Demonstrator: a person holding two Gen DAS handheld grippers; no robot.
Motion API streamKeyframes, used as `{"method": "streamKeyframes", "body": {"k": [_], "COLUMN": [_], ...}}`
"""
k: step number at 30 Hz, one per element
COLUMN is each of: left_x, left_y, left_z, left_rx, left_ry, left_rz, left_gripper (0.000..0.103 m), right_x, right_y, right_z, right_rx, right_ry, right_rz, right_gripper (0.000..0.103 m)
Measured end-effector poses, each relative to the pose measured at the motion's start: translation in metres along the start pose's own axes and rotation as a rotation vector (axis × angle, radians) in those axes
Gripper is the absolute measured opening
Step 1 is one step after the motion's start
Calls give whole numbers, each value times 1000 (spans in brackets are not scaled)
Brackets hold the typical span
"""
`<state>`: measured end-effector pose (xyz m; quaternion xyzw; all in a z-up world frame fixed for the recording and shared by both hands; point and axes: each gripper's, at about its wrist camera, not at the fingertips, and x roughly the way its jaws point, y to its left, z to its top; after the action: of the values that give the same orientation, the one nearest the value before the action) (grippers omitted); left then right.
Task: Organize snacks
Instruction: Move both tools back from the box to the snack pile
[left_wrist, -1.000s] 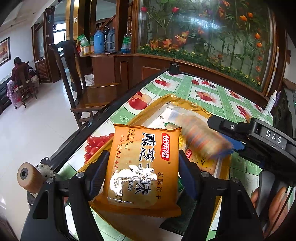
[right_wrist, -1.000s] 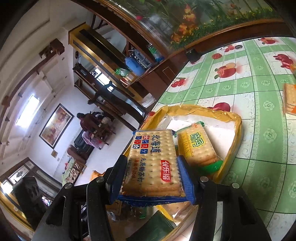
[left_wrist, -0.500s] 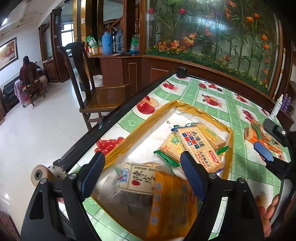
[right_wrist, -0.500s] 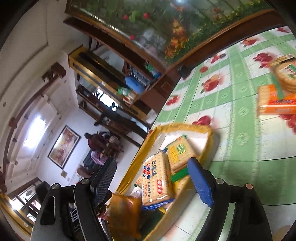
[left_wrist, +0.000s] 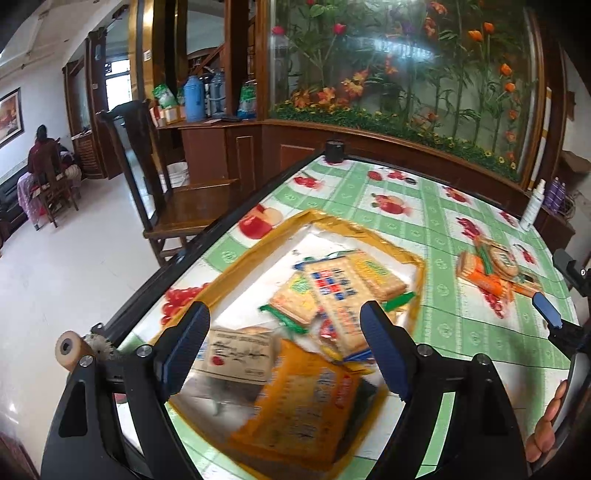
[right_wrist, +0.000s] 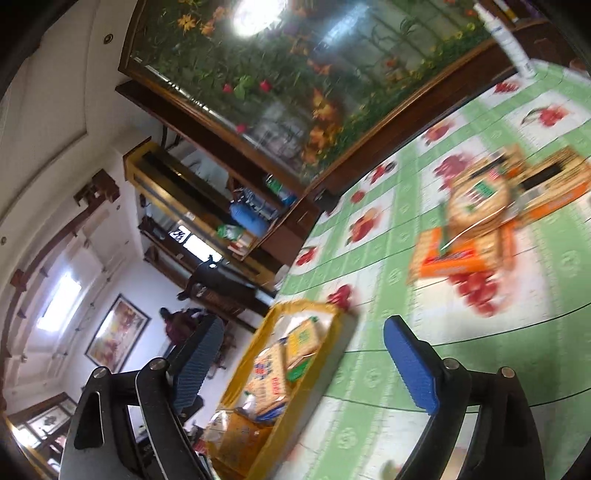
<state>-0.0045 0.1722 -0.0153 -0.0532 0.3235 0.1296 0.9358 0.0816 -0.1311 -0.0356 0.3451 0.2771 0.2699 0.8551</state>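
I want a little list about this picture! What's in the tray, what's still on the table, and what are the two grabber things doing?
Tray: yellow tray holding cracker packs and an orange snack bag
Still outside: pile of snack packs on the green fruit-print tablecloth
Left gripper: jaws open, empty, over the tray
Right gripper: jaws open, empty, facing the pile
Also there: white spray bottle

glossy plastic snack wrappers (left_wrist: 306, 398)
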Motion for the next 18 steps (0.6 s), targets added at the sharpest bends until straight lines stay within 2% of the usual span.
{"method": "streamKeyframes", "body": {"k": [3, 10, 13, 18], "left_x": [0, 9, 15, 29], "left_y": [-17, -67, -84, -109], "left_z": [1, 4, 4, 5], "left_rx": [25, 97, 115, 149], "left_ry": [2, 36, 51, 91], "left_rz": [-37, -125, -157, -203], "left_gripper": [84, 84, 84, 84], "right_x": [-19, -52, -54, -35], "right_y": [-13, -43, -51, -65], "right_z": [10, 42, 52, 62], "right_rx": [-10, -72, -99, -140], "right_ry": [-34, -94, -88, -10], "right_rz": [-68, -308, -364, -411], "right_gripper": [93, 93, 93, 96]}}
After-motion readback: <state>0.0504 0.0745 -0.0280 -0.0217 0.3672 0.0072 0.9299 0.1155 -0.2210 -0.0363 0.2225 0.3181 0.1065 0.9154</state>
